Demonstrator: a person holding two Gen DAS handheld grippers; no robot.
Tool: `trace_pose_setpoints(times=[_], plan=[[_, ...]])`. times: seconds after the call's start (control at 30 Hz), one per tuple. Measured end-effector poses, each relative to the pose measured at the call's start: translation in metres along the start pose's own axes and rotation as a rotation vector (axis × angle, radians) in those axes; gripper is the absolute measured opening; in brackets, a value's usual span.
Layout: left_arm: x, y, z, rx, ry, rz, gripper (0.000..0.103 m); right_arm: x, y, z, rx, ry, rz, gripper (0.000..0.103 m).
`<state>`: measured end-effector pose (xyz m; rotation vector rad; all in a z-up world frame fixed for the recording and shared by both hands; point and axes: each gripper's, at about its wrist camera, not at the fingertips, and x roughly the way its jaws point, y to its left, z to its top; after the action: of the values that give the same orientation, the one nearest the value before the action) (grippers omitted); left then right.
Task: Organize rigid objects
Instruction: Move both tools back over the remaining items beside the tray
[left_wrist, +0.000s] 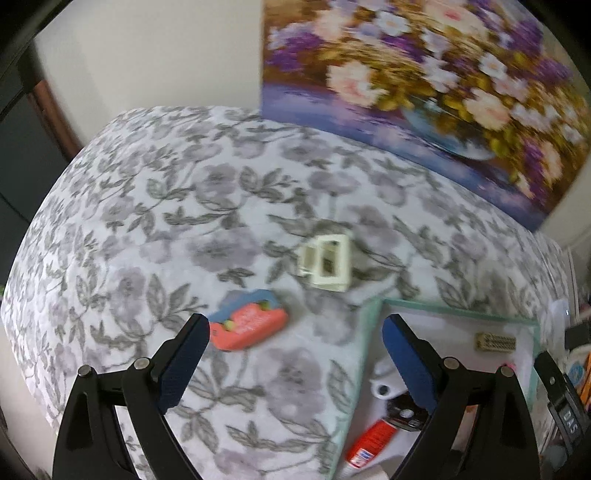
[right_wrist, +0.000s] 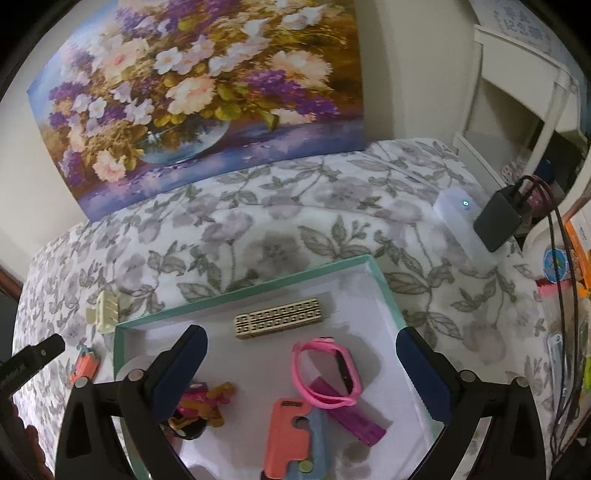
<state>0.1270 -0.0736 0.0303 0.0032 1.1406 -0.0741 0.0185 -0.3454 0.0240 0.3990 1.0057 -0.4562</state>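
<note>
My left gripper hangs open over the flowered bedspread with nothing between its fingers. Just ahead of its left finger lies a coral and blue flat piece. A cream hair clip lies farther off. My right gripper is open and empty above the teal-rimmed box. The box holds a cream perforated block, a pink watch band, a magenta bar, a coral and blue piece and an orange and pink toy. Left of the box lie the same clip and coral piece.
A flower painting leans on the wall behind the bed. At the right a white device with a lit dot, a black charger and cables crowd the bed's edge. A red tube lies in the box's near corner.
</note>
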Motion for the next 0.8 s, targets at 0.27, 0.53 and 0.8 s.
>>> trace_pose_setpoints(times=[0.27, 0.53, 0.8], plan=[[0.003, 0.037, 0.013, -0.061, -0.006, 0.032, 0.095, -0.001, 0.036, -0.002, -0.060, -0.002, 0.039, 0.103], [0.012, 0.064, 0.021, -0.086, 0.009, 0.035, 0.095, 0.005, 0.077, -0.008, -0.121, 0.008, 0.079, 0.103], [0.050, 0.070, 0.018, -0.059, 0.096, 0.005, 0.095, 0.019, 0.117, -0.017, -0.163, 0.036, 0.121, 0.103]])
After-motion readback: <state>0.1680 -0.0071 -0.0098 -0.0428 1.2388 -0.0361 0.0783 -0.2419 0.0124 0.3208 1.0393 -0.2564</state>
